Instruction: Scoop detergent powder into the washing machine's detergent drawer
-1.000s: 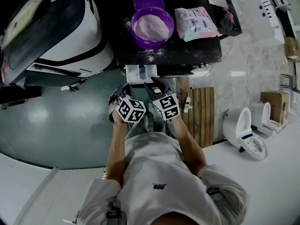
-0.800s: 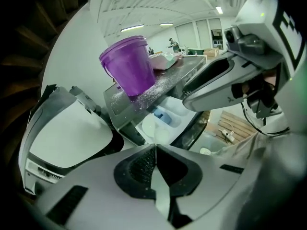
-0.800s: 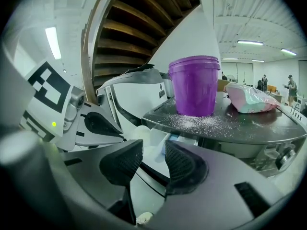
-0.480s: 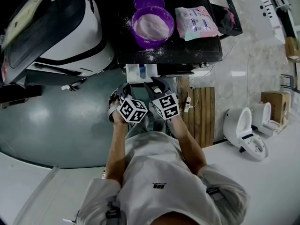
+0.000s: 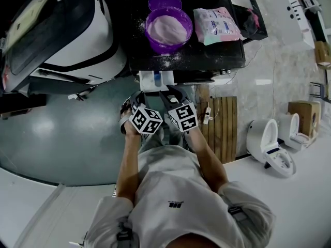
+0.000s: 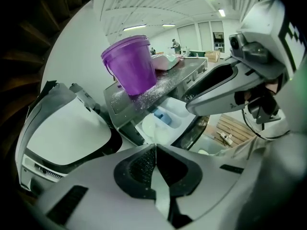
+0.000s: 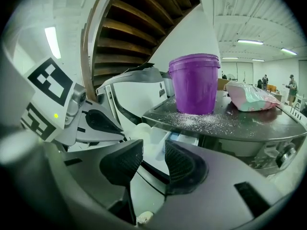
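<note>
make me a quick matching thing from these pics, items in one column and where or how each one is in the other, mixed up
Items:
1. bucket
2. bag
3. drawer
4. left gripper

Descriptions:
a. pulled out below the front edge of the machine top
b. fingers closed together, nothing between them
c. pink and white, lying flat
d. purple, holding pale powder

Pairs: 1-d, 2-c, 3-a, 4-b
</note>
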The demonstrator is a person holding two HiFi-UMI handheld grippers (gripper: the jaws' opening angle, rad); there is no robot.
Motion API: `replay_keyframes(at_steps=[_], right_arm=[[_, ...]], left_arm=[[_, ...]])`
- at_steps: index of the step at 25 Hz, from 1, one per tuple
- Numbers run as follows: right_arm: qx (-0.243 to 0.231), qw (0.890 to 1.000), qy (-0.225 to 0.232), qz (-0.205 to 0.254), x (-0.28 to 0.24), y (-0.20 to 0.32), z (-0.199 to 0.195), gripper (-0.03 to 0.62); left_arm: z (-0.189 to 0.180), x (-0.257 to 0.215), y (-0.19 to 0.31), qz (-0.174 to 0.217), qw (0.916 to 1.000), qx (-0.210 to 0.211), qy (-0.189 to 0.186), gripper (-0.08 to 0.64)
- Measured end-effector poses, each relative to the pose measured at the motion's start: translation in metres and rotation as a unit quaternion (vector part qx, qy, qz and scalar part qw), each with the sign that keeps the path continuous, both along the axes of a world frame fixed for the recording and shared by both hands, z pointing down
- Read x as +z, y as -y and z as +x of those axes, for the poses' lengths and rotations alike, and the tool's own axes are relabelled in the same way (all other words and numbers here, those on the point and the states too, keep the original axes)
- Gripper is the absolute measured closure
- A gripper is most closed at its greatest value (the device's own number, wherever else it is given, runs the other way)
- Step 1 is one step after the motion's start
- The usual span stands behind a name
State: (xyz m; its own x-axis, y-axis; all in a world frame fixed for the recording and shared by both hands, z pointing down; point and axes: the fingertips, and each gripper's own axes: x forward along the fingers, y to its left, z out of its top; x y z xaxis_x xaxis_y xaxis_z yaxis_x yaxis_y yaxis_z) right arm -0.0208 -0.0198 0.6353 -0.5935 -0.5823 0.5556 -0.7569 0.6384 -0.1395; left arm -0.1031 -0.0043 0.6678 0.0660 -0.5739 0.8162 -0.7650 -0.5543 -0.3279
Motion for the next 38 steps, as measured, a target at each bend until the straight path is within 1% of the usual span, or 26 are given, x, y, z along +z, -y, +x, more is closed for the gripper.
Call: replay_keyframes(at_steps=[5,8,13,17,21,25,28,32,36,38], right_arm=[[0.003,1.0,-0.001,0.002,-0.001,0.002,0.003,0.448],[0.004,1.0,0.0,0.0,0.001,0.002,0.003,0.448],[0.003,1.0,0.003,-0.003,-0.002,0.001,0.002,0.448],[0.003,1.0,0.003,0.003,-0.002,0.003,0.004,0.448],[0.005,1.0,0.004,0.004,-0.001,0.002,0.004,0.448],[0.004,1.0,0.002,0.008,-0.003,0.001,0.005,0.448],[0.003,1.0,-0.001,0.011,-0.005,0.001,0.007,0.448],[0.003,1.0,-0.004,0.019,-0.012,0.001,0.009,0.448],[0.005,0.999,-0.005,0.037,-0.027,0.003,0.013,0.448],[0.006,0.999,-0.005,0.048,-0.037,0.003,0.015,0.448]], left_arm=[[0.0,-0.008,0.001,0.004,1.0,-0.007,-0.005,0.545],[0.0,0.0,0.0,0.001,0.9999,-0.01,-0.008,0.545],[0.0,0.0,-0.001,-0.004,0.9997,-0.014,-0.018,0.545],[-0.001,-0.008,0.0,0.002,0.9994,-0.022,-0.025,0.545],[0.001,0.001,-0.006,-0.003,0.9994,-0.021,-0.029,0.545],[0.001,0.001,-0.009,-0.005,0.9988,-0.024,-0.042,0.545],[0.0,-0.004,-0.008,-0.002,0.9974,-0.033,-0.063,0.545],[0.001,-0.023,-0.003,0.024,0.9926,-0.046,-0.11,0.545],[0.008,-0.05,0.002,0.066,0.9852,-0.026,-0.156,0.545],[0.012,-0.064,0.004,0.084,0.9799,-0.016,-0.18,0.545]])
